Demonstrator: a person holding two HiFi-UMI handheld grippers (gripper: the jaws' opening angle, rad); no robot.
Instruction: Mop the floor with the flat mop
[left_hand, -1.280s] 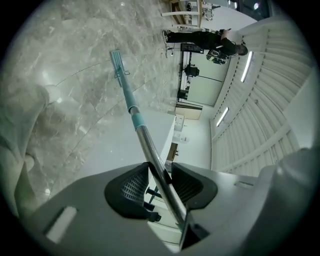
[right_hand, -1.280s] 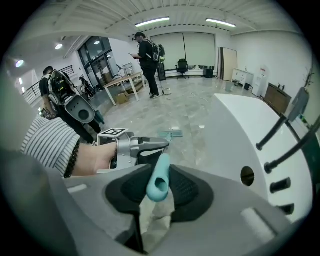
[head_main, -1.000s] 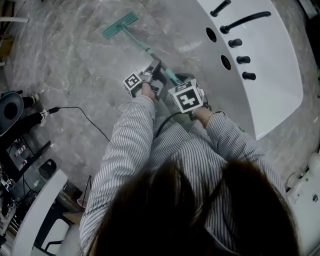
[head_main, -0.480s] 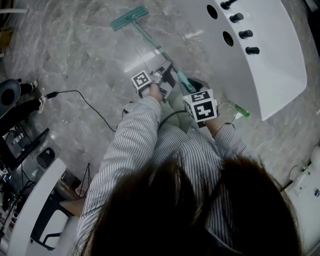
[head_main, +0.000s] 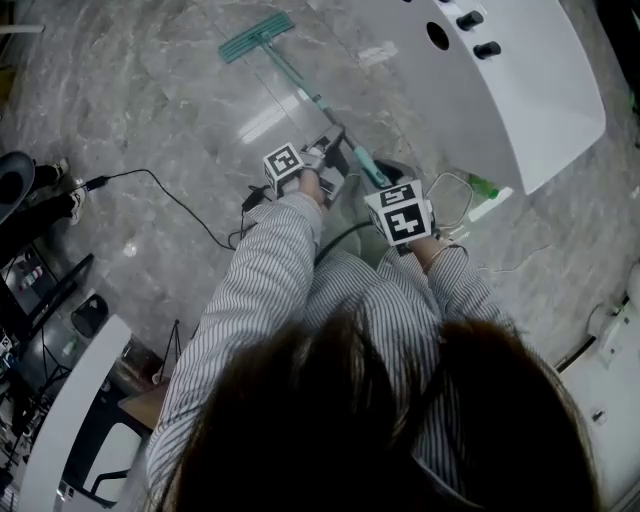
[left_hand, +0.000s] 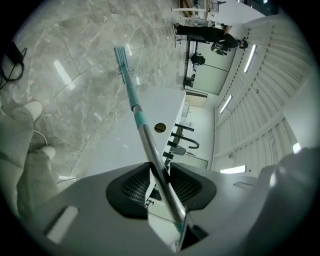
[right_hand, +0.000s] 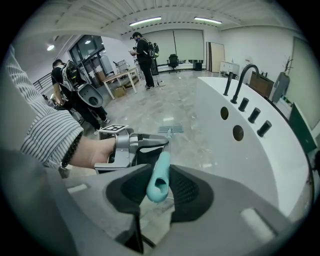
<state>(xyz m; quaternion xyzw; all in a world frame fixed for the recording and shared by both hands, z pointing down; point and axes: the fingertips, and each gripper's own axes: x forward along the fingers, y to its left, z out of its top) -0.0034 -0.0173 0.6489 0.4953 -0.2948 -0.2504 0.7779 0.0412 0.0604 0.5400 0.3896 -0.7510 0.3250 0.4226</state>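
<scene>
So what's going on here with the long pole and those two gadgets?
A person is mopping the marble floor with two handheld grippers. The left gripper is shut on the metal shaft of the flat mop, the right gripper on its teal handle end. The mop head lies flat on the floor out in front, near a white bathtub.

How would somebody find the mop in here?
Find the big white curved tub. On the grey marble floor left of it lies a flat teal mop head. It alone sits on a long thin pole.
</scene>
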